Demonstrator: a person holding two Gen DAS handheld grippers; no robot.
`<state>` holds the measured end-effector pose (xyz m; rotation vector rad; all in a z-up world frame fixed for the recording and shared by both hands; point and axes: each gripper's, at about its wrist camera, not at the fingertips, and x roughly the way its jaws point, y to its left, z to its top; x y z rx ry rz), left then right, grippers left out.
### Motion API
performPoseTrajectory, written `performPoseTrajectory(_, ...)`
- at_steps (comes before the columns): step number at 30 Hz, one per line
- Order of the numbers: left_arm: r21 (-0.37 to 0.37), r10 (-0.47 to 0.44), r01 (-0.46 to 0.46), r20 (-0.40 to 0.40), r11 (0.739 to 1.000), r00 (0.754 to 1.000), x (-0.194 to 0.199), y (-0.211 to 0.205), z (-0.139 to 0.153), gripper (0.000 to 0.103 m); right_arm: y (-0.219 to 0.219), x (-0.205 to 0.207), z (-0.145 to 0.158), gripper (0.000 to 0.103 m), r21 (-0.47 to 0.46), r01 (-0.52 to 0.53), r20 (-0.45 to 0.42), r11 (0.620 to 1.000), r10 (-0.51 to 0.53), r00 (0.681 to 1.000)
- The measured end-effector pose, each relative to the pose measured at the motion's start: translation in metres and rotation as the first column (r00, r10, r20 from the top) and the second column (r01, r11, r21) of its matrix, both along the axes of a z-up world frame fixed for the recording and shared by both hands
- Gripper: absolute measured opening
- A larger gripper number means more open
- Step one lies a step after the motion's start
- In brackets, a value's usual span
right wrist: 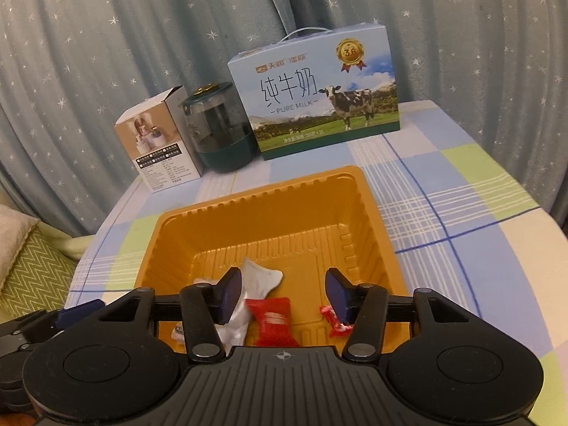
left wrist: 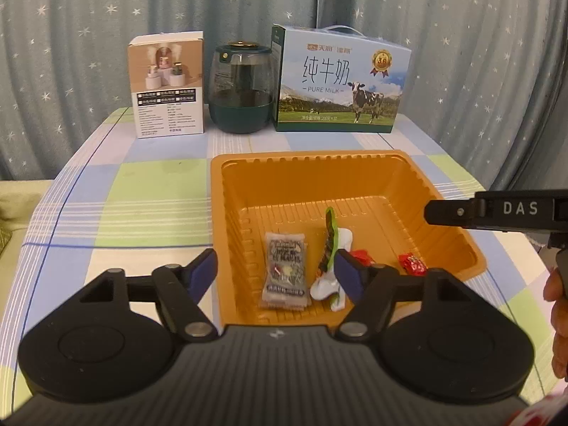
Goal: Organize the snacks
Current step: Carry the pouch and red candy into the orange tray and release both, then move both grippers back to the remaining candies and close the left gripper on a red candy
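On the checked table (left wrist: 152,191), an orange tray (left wrist: 319,177) sits in front of a white carton (left wrist: 167,85), a dark green jar (left wrist: 243,88) and a blue milk box (left wrist: 340,81), all lined up before a starry curtain (left wrist: 88,17). Inside the tray lie the snacks: a grey packet (left wrist: 285,269) flat on the floor, a green-and-white sachet (left wrist: 332,255) just to its right, a red candy (right wrist: 271,319) and a smaller red candy (left wrist: 411,264) towards the right wall. The left gripper (left wrist: 277,273) hangs over the tray's near left edge with its fingers apart and nothing pressed between them; the grey packet shows in the gap. The right gripper (right wrist: 280,294) hovers over the near side, fingers likewise apart, with the red candy lying below the gap, seemingly untouched. A person's hand (left wrist: 559,319) shows at the left view's right edge.
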<state>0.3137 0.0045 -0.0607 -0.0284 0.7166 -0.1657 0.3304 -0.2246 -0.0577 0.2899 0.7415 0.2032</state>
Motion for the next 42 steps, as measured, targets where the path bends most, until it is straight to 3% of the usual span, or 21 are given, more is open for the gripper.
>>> performPoseTrajectory(7,0.001,0.032,-0.032,-0.01,0.999,0.999,-0.038,0.004,0.01,0.085,0.001,-0.045,0.016,0.053,-0.057,-0.006,0.007,0.998,0.007,1.0)
performPoseTrajectory(20,-0.018,0.106,-0.108,-0.058,0.994,0.993,-0.122,0.012,0.019,0.097,0.006,-0.145,0.03,0.062,-0.112,-0.016,0.0,0.994,0.016,1.0)
performPoseTrajectory(28,-0.024,0.14,-0.142,-0.065,0.99,0.988,-0.171,0.014,0.022,0.101,0.002,-0.197,0.031,0.069,-0.14,-0.007,0.004,0.99,0.007,1.0)
performPoseTrajectory(42,-0.007,0.132,-0.133,-0.088,0.991,0.987,-0.224,0.003,0.012,0.102,-0.025,-0.263,0.004,0.07,-0.116,0.064,-0.057,0.991,-0.071,0.996)
